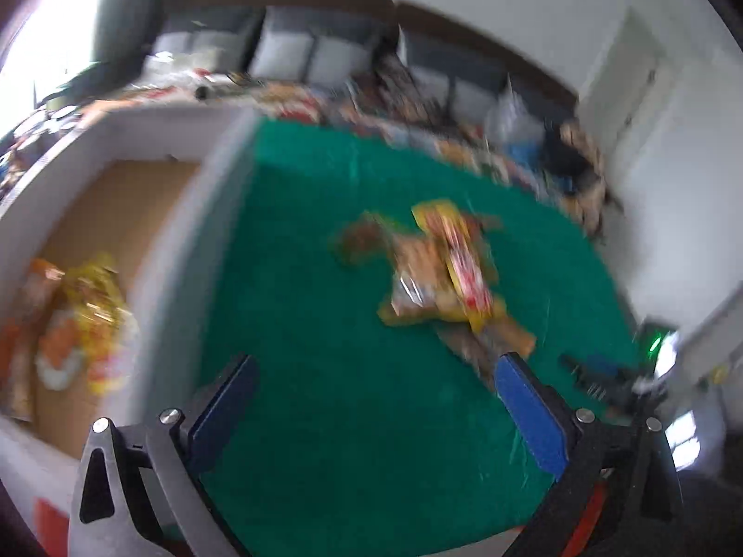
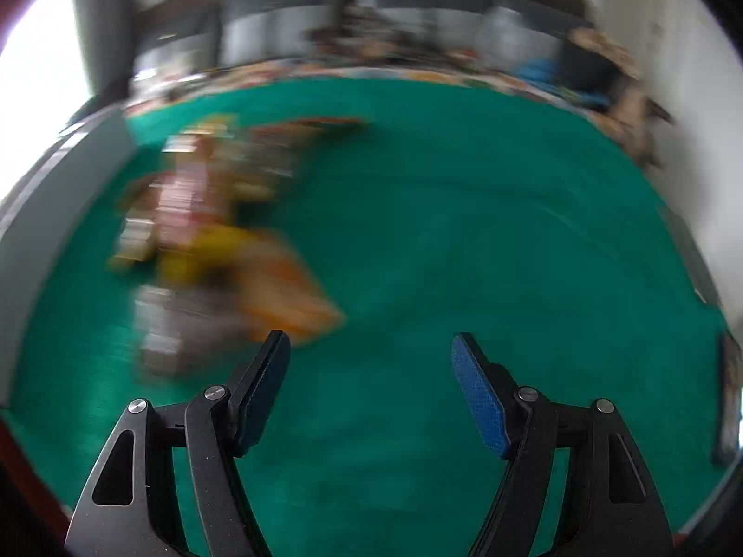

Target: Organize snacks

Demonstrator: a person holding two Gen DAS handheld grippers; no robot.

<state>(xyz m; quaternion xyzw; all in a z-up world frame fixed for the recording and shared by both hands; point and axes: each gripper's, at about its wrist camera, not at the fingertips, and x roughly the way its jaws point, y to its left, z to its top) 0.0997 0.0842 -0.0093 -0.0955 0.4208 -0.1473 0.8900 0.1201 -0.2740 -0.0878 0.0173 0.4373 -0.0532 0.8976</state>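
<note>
A pile of snack packets (image 1: pixel 441 269), yellow, orange and red, lies on the green cloth (image 1: pixel 325 278). My left gripper (image 1: pixel 376 371) is open and empty above the cloth, the pile just beyond its right finger. A white box (image 1: pixel 209 213) at the left holds a few yellow and orange packets (image 1: pixel 88 320). In the right wrist view the pile (image 2: pixel 218 241) is blurred, to the upper left of my right gripper (image 2: pixel 371 348), which is open and empty over the bare cloth (image 2: pixel 464 232). The box edge (image 2: pixel 60 176) shows at the left.
A dark sofa with grey cushions (image 1: pixel 302 51) and a cluttered strip of packets (image 1: pixel 381 111) lie beyond the cloth. A white door (image 1: pixel 636 88) stands at the right. A device with a green light (image 1: pixel 655 348) is at the right edge.
</note>
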